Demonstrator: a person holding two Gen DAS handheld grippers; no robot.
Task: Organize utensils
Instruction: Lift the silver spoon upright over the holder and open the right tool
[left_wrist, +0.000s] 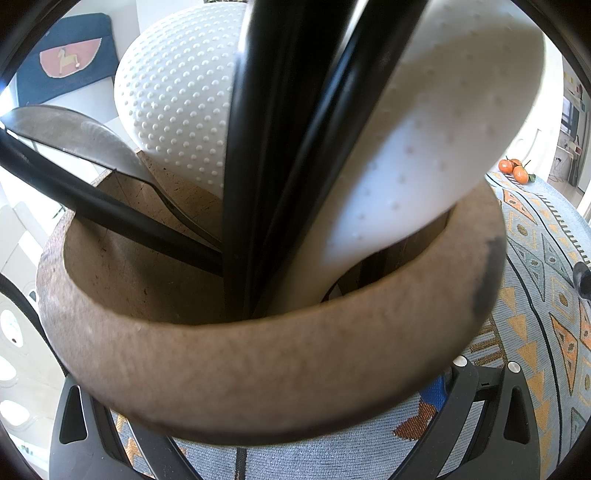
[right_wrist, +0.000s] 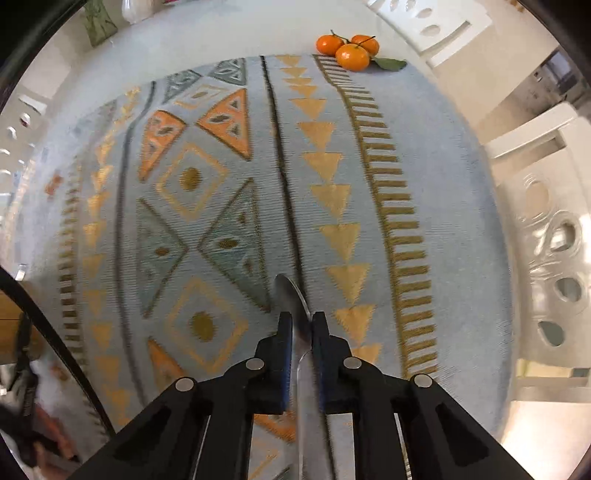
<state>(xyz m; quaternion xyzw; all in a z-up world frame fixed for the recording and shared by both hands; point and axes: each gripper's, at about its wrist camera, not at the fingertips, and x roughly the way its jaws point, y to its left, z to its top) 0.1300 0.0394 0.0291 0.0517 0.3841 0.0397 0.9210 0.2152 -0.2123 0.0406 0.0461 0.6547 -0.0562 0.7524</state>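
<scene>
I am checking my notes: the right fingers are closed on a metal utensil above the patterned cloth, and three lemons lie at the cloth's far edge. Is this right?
One thing is wrong: the fruits are oranges, not lemons. The right wrist view shows them at the cloth's far edge. The right fingers are indeed closed on a metal utensil.

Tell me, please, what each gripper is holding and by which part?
The right gripper pinches a metal utensil just behind its rounded tip; the rest is hidden. The left gripper straddles the brown holder, but whether it grips cannot be told.
</scene>
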